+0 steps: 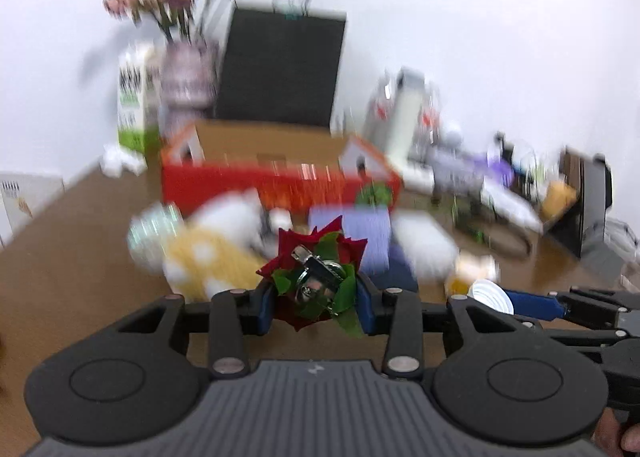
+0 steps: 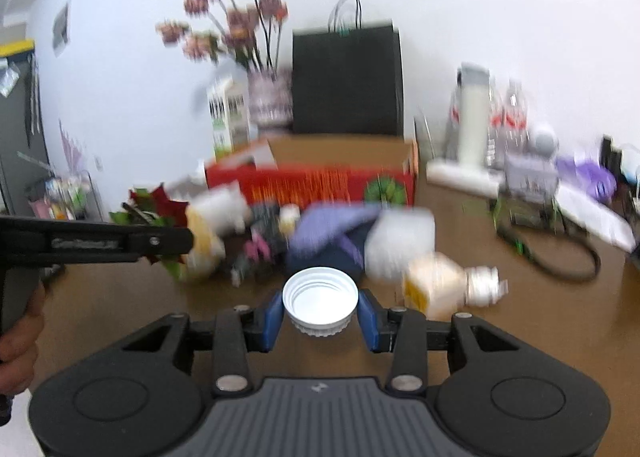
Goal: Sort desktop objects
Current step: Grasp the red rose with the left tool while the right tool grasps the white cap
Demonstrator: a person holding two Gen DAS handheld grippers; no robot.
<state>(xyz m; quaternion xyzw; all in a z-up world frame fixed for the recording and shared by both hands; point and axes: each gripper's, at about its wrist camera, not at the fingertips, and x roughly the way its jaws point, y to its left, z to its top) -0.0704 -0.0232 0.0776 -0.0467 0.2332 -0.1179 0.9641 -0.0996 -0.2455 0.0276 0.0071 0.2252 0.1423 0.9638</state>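
Desktop objects lie in a blurred heap mid-desk, in front of a red cardboard box [image 1: 280, 185] that stands toward the far edge.

Left wrist view: left gripper [image 1: 316, 303] holds a red flower clip [image 1: 316, 281], its blue pads pressing on both sides of it; red petals, green leaves, a shiny metal clasp on top. The clip sits clear of the brown desk [image 1: 72, 257]. Beyond it, in the heap: a yellow spotted cloth [image 1: 208, 257], something white and soft, a lilac item [image 1: 360, 233]; details lost to blur. Far edge: a black paper bag [image 1: 280, 69], a vase of pink flowers [image 1: 186, 73], a green-and-white carton [image 1: 132, 105]. At the right, the right gripper comes into view from the side, holding a white cap [image 1: 490, 295].

Right wrist view: right gripper [image 2: 320, 311] holds the white cap [image 2: 320, 297], open side toward the camera, threads showing inside, blue pads on both its sides. Just right of it a pale bottle [image 2: 444, 287] lies on its side on the desk. At the left, the left gripper [image 2: 172, 239] with the flower clip [image 2: 160, 205], and a hand [image 2: 20, 337] on its handle. Right edge of desk: cluttered bottles, cables, lilac packets, all blurred.
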